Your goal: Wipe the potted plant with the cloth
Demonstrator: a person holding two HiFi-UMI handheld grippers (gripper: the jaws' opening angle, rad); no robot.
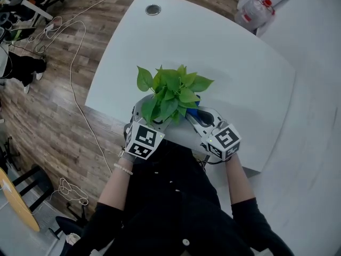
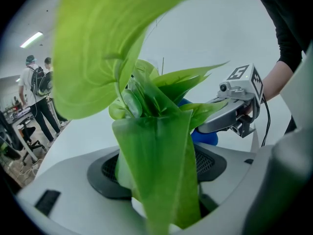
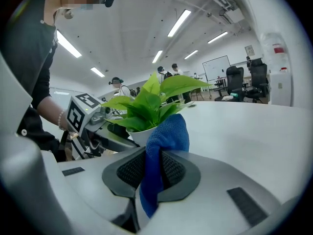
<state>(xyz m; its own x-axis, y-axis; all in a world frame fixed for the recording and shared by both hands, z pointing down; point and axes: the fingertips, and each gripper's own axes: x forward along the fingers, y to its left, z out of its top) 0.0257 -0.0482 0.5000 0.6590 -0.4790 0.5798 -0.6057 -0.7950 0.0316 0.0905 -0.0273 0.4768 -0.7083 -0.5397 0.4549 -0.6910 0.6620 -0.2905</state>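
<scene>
The potted plant [image 1: 170, 92] is standing upright near the white table's [image 1: 240, 73] near edge, leaves fanning upward. The left gripper [image 1: 143, 116] is clasping its white pot. The right gripper [image 1: 198, 116] is pinching the blue cloth [image 3: 166, 131], whose length is running up from the jaws, its bunched top touching the pot.

1. a white bench [image 1: 240, 79] fills the middle, with a round cable hole [image 1: 153, 9] near its far edge.
2. a potted plant [image 1: 170, 92] with bright green leaves stands close to the near edge.
3. the left gripper [image 1: 137, 113] reaches in from the left, its front end under the foliage.
4. the right gripper [image 1: 198, 117] meets the plant from the right, a blue cloth [image 1: 193, 112] at its jaws touching the leaves.
5. a clear water bottle [image 1: 254, 12] sits past the far right corner, and cables [image 1: 74, 63] trail over the wooden floor [image 1: 42, 116] on the left.
</scene>
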